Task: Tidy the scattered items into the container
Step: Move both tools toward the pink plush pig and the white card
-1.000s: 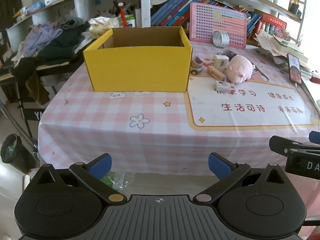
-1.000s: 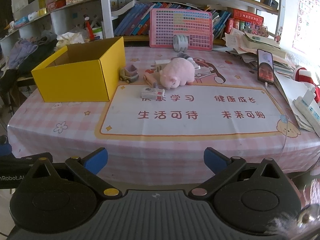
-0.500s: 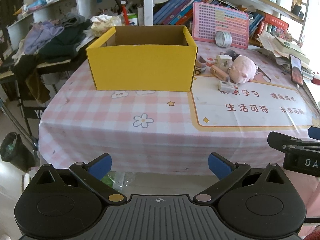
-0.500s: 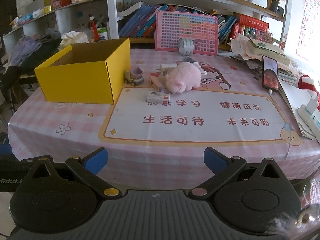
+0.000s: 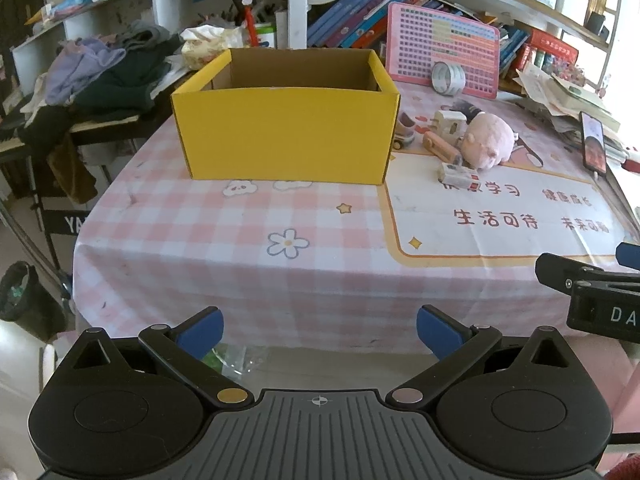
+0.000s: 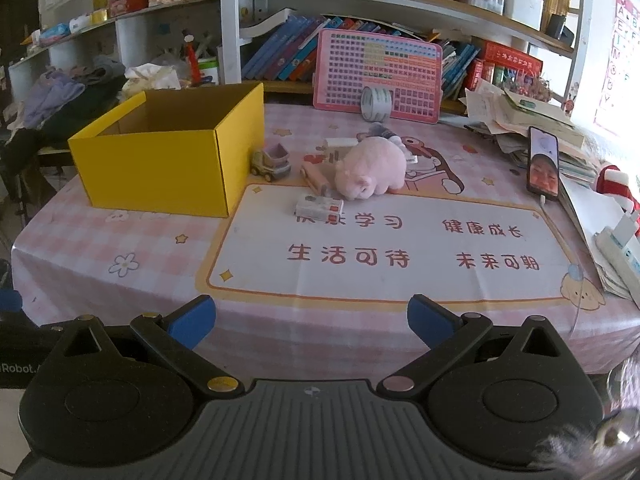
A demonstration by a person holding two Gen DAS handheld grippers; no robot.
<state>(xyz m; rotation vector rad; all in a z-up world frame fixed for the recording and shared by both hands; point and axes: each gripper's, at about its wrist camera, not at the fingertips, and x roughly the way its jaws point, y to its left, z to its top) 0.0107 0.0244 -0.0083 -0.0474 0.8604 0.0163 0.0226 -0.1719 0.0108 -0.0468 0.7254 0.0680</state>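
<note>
Both grippers are hanging wide open and empty before the table's near edge.

The left gripper [image 5: 320,326] is facing the yellow box [image 5: 286,136], which is sitting open-topped at upper centre of its frame. The right gripper [image 6: 311,316] is pointing at the scattered items in the middle of its frame: a pink plush pig [image 6: 370,172], a toy truck [image 6: 271,162] just beside the box [image 6: 160,160], a small flat packet [image 6: 319,205] lying in front of the pig, and a wooden block [image 6: 314,173] touching the pig's left side, all resting on the pink checked tablecloth [image 6: 140,240].

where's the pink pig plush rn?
On the table right of the yellow box, the pink pig plush lies behind the small white packet, mid-frame in the right wrist view.
</note>
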